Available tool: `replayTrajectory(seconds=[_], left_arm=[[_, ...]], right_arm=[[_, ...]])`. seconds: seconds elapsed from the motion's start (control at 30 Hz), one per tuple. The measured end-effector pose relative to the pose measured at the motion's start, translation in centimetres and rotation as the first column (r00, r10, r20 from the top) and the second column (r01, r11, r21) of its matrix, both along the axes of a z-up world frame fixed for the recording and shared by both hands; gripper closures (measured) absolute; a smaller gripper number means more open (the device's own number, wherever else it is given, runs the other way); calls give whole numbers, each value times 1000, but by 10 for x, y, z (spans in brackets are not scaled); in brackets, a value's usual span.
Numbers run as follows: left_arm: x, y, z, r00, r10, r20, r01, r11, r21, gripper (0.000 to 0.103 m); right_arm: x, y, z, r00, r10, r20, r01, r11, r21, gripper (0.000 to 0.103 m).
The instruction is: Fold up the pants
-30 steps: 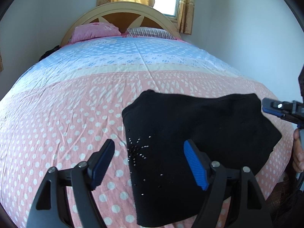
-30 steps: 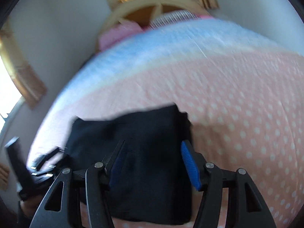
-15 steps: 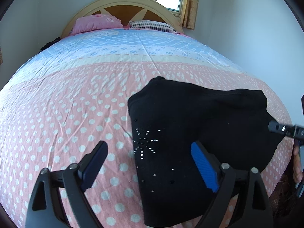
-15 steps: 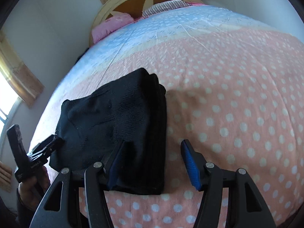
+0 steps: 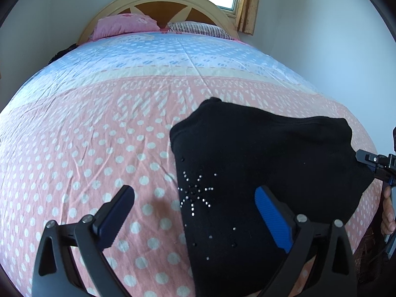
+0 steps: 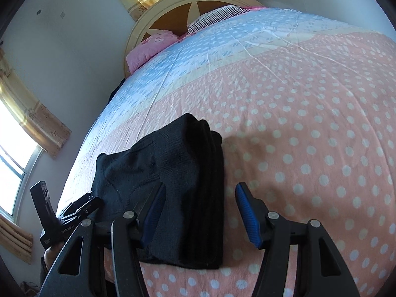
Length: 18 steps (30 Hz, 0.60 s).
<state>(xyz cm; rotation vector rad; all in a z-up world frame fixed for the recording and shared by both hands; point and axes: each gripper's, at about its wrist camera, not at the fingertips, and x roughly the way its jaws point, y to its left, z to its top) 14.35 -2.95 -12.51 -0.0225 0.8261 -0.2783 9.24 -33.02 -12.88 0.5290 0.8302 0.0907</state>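
Note:
The black pants (image 5: 259, 163) lie folded into a thick, flat stack on the pink dotted bed sheet (image 5: 86, 148), a rhinestone star on their left part. My left gripper (image 5: 194, 193) hovers over the stack's left edge. Its jaws are opening wide, with the fabric below them and nothing pressed by the pads. In the right wrist view the pants (image 6: 173, 185) show their layered right edge. My right gripper (image 6: 200, 189) stands open above that edge without touching the cloth. Each gripper shows at the other view's rim: the right gripper (image 5: 376, 165) and the left gripper (image 6: 49, 212), each held by a hand.
The sheet turns blue toward the headboard (image 5: 160, 2), where a pink pillow (image 5: 123, 24) and a striped pillow (image 5: 198, 27) lie. White walls close in on both sides. The pants sit near the bed's foot edge (image 6: 198, 284). Curtained windows (image 6: 14, 148) are on the walls.
My left gripper's jaws have spread wider over the pants' left edge. My right gripper slid rightward, so the stack's right edge now lies under its jaws. The pants lie still.

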Motion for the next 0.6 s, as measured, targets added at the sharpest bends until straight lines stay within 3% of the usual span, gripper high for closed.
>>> replayTrajectory(seconds=[0.13,0.4,0.6], left_arm=[[8,-2,-1,1000,-9,1,9,1000,23,0],[23,3,-7,998,-40,-53,38,999,-23,0],[26,3,-9,997,-55,-63,53,998,-33,0]], right_arm=[[12,3,-7,1000,11,-18,-11,1000,0,47],[5,0,-9,999,38,-23,-37,999,36,59],[1,4,-9,999,42,-32,-42,999,-28,59]])
